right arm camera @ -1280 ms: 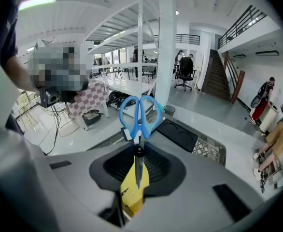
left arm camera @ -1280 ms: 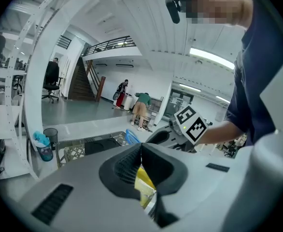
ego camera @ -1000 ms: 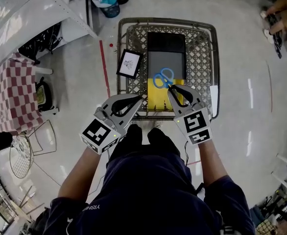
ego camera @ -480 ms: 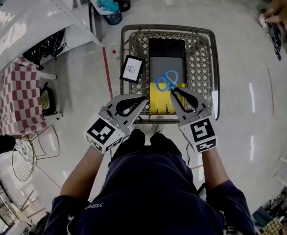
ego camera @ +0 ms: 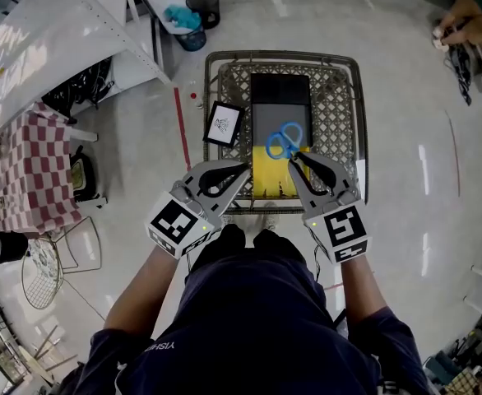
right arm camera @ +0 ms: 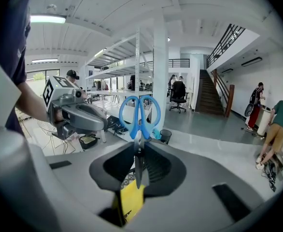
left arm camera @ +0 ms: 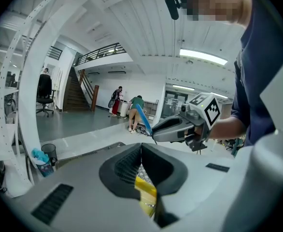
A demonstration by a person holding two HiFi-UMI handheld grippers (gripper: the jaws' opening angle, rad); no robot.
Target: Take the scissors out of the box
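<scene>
Overhead, the head view took in the whole wire basket (ego camera: 349,113), the dark box (ego camera: 280,97) inside it with its yellow flap (ego camera: 267,175) at the basket's near rim, and both forearms reaching forward side by side. Only the right gripper view showed the grip: the right gripper (right arm camera: 139,151) pinched the blades of the scissors (right arm camera: 139,115), blue handles standing upright. Seen from the head, the scissors (ego camera: 285,141) were over the box inside the basket, at the right gripper's (ego camera: 300,161) tips. The left gripper view alone showed the left gripper (left arm camera: 141,146) pressed together, nothing between its jaws, near the basket's near rim.
</scene>
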